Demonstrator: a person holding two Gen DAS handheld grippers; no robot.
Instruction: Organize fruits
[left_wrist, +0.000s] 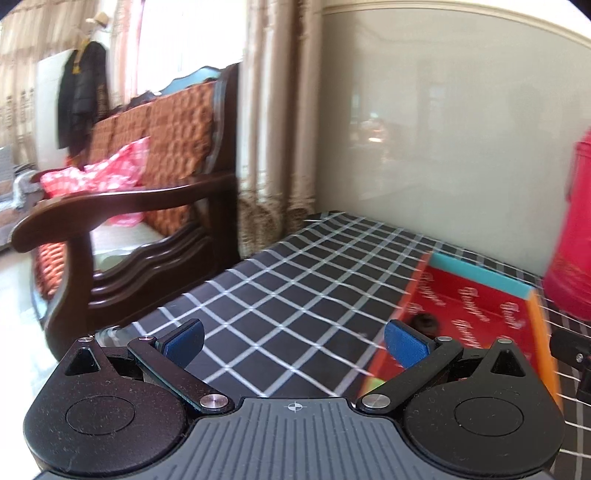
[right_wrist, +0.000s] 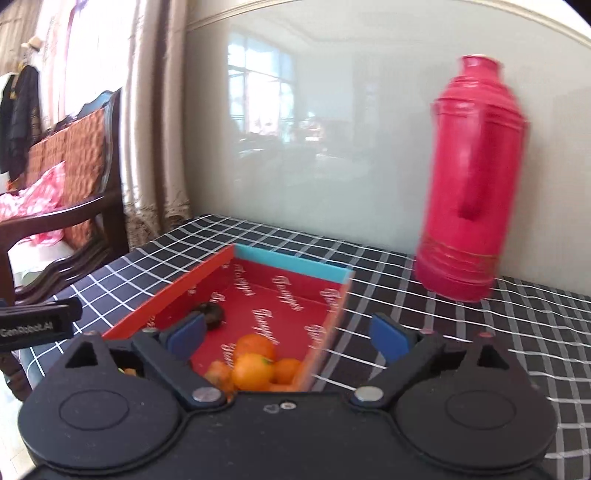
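Orange fruits (right_wrist: 255, 369) heaped in red box (right_wrist: 295, 306); both grippers (right_wrist: 291, 338) (left_wrist: 293, 341) gape wide, empty.

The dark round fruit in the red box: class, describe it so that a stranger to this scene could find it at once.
Start at the black checked tablecloth, where a tall red flask stands by the wall. To its left lies an open red box with a turquoise far edge. Oranges cluster at the box's near end; the dark round fruit lies apart by the left wall, the only blackish piece.

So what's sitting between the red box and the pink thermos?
Nothing: in the right wrist view only bare checked tablecloth separates the red box from the pink thermos.
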